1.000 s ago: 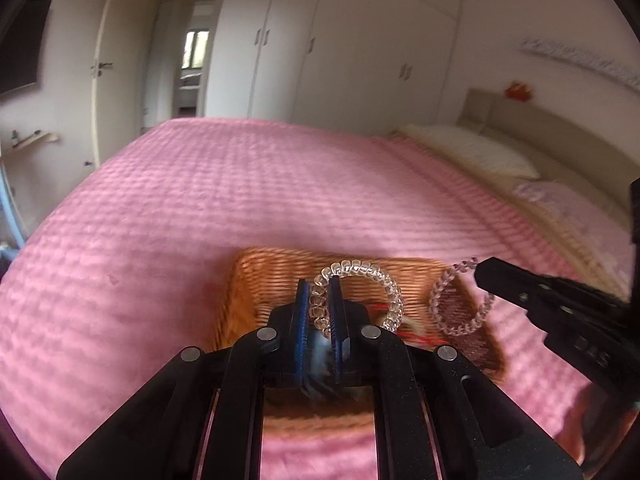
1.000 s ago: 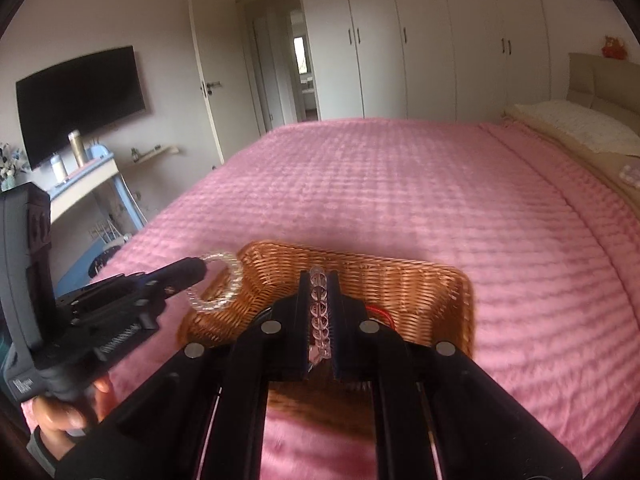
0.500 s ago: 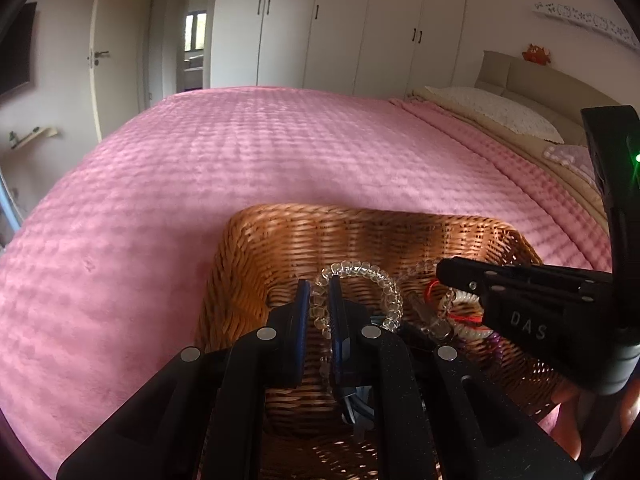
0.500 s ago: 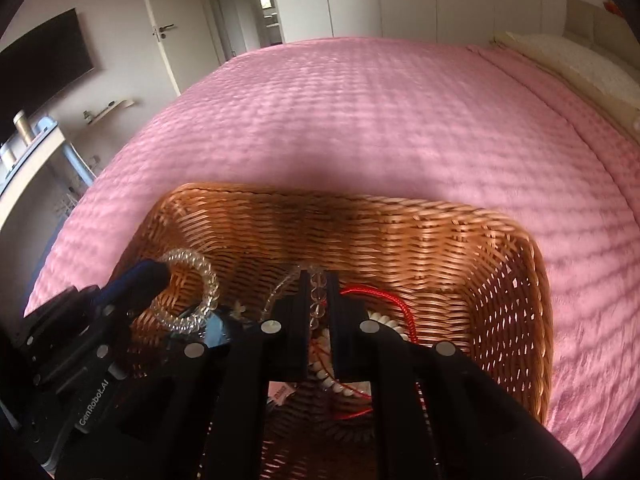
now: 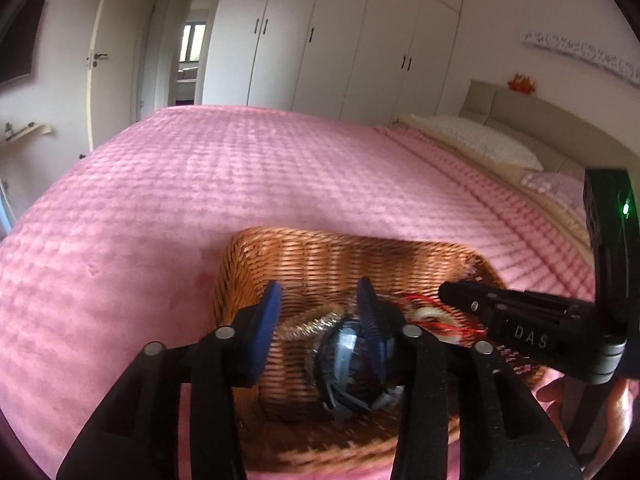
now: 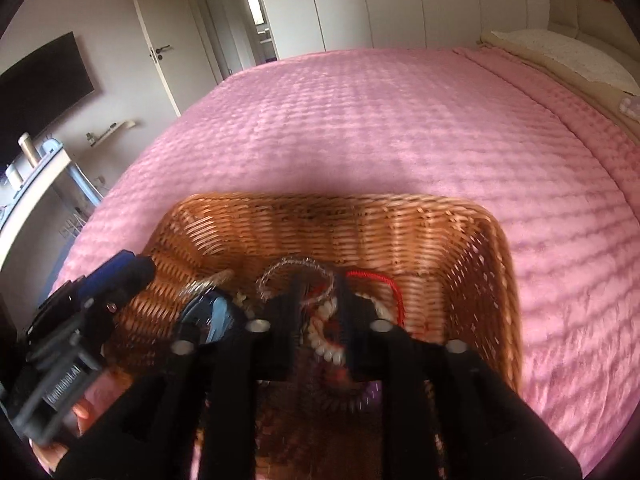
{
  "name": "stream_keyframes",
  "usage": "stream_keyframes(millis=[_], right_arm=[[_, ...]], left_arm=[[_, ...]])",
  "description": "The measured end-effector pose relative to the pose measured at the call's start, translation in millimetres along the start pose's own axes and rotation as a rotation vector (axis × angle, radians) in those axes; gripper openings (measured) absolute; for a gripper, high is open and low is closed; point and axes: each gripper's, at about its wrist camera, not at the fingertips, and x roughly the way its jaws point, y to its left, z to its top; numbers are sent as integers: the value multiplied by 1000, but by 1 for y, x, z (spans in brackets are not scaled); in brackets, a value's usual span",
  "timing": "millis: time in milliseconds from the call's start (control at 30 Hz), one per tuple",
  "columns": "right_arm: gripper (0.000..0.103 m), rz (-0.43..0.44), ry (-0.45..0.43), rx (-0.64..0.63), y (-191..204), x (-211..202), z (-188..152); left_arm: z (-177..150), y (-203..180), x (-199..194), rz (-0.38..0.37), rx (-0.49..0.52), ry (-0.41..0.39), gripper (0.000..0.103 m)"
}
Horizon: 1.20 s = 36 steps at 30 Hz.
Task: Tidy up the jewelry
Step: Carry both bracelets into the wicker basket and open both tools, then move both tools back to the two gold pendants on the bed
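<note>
A wicker basket (image 5: 320, 256) (image 6: 400, 232) sits on the pink bed. My left gripper (image 5: 320, 300) is open over its left part; a clear spiral bracelet (image 5: 316, 320) lies in the basket just below, beside a blue watch (image 5: 344, 352). My right gripper (image 6: 320, 296) is open over the basket's middle; a clear beaded bracelet (image 6: 292, 268) lies under its tips with a white bead string (image 6: 324, 344) and a red cord (image 6: 384, 284). The left gripper also shows in the right wrist view (image 6: 116, 276), and the right gripper in the left wrist view (image 5: 452, 292).
The pink bedspread (image 5: 260, 176) spreads out beyond the basket. Pillows (image 5: 476, 140) and the headboard lie at the right. White wardrobes (image 5: 340, 40) and a door stand behind. A desk (image 6: 36, 176) and a dark TV (image 6: 36, 84) are at the left.
Both grippers went down into the basket with their bracelets and have opened. Both bracelets now lie in the basket.
</note>
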Motion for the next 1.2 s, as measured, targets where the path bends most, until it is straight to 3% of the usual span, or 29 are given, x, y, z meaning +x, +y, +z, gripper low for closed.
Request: stream_keyframes(millis=[67,300,533,867,1033,1200], right_arm=[[38,-5,-19,-7,-1,-20,-12],[38,-11,-71,-41,-5,-95,-61],[38,-21,-103,-72,-11,-146,-125],[38,-41,-20,-112,-23,-127,-196],[38,-25,24,-102,-29,-113,-205],[38,-68,39,-175,-14,-103,-211]], left_arm=[[-3,-3,-18,-24,-15,-25,44],[-31,-33,-89,-51,38,-57,44],[-84,-54,-137,-48,82,-9,44],[-153,-61,-139,-64,100,110,44],[-170,-72,-125,-51,133,176,44],[-177,-74,-113,-53,143,244,44]])
